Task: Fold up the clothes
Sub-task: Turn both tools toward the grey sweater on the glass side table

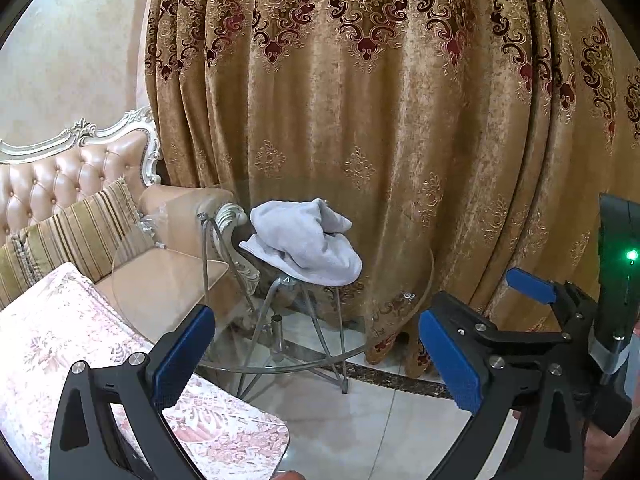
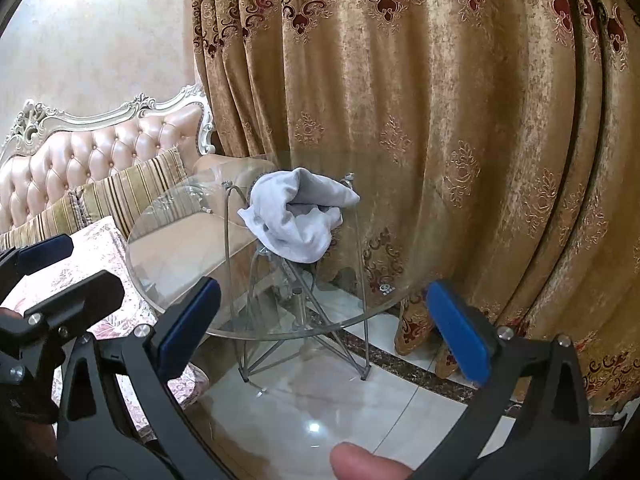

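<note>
Crumpled grey garment point(image 1: 303, 241) lies ahead of both tongs, on the far half of the round glass table point(image 1: 132, 276). Left gripper point(image 1: 316, 354) and right gripper point(image 2: 324, 330) both stand wide open, empty, well short of it. Its heap runs roughly left to right; neither gripper looks clearly nearer. Nothing blocks the way, only bare glass. Left of the table is the tufted sofa point(image 2: 100, 152), and behind it the gold curtain point(image 2: 400, 100).

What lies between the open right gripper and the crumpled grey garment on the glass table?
Only bare glass tabletop: the right gripper hangs open short of the near rim, and nothing sits between it and the grey garment. The right wrist view shows this best.
</note>
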Action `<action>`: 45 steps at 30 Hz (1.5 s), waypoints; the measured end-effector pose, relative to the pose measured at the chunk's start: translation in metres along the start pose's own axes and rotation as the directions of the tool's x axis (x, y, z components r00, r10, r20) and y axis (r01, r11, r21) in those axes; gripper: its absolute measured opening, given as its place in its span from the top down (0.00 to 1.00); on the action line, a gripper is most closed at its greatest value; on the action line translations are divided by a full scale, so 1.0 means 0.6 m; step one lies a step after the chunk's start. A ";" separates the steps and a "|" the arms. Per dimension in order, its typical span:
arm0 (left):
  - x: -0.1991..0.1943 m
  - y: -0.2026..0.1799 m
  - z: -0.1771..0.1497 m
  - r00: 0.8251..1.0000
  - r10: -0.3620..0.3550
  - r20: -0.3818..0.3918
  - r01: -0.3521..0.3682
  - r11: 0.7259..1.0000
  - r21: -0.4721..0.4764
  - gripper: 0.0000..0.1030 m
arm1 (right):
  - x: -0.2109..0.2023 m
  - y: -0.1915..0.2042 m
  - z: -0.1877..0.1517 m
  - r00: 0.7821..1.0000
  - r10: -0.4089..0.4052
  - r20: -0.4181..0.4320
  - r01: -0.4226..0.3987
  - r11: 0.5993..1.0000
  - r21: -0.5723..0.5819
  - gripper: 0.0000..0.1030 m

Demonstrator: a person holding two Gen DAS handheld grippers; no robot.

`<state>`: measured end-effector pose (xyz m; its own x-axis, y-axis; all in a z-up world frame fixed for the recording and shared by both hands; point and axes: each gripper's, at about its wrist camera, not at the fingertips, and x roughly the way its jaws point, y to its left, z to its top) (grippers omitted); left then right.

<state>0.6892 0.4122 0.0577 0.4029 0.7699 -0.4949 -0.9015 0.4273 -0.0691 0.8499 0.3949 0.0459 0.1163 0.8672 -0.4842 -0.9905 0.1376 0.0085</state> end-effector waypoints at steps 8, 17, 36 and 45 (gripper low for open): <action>0.001 0.003 0.001 1.000 0.003 -0.004 -0.003 1.000 -0.003 0.00 | 0.000 0.000 0.000 1.000 0.001 0.001 -0.001 1.000 0.000 0.00; 0.000 0.003 0.002 1.000 0.002 -0.002 -0.002 1.000 -0.003 0.00 | -0.001 0.001 0.000 1.000 0.002 -0.001 -0.002 1.000 -0.004 0.00; 0.003 0.005 0.003 1.000 0.000 -0.006 0.000 1.000 -0.005 0.00 | 0.000 0.004 -0.002 1.000 0.000 -0.005 0.000 1.000 -0.008 0.00; 0.003 0.008 0.002 1.000 0.000 -0.005 0.000 1.000 -0.008 0.00 | 0.000 0.006 -0.001 1.000 0.002 -0.005 -0.003 1.000 -0.012 0.00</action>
<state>0.6861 0.4161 0.0577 0.4019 0.7674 -0.4996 -0.9027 0.4235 -0.0756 0.8464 0.3952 0.0454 0.1135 0.8653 -0.4882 -0.9916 0.1295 -0.0009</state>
